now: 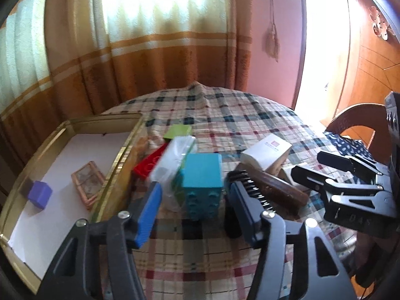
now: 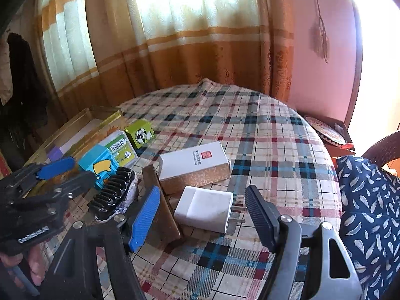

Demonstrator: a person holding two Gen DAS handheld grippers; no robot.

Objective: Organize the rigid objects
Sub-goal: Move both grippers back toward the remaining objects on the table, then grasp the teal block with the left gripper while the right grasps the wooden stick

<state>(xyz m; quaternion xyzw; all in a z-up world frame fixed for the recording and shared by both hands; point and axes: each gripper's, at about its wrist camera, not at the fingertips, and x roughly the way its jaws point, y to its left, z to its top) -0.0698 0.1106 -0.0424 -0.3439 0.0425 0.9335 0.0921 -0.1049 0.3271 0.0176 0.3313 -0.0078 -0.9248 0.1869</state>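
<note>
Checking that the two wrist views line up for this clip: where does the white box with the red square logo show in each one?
Left wrist: white box sits right of centre, behind the dark wooden piece, past the teal block.
Right wrist: white box lies at centre, just beyond the white charger.
Shared landmark: the gold-rimmed tray at the left of the checked cloth.

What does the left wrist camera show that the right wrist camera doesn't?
Left wrist only: the red brick and the small glass box inside the tray. Right wrist only: the white charger between the open right gripper, and the football print on the green box. Both show the teal block, white carton, comb and plaid cloth.
</note>
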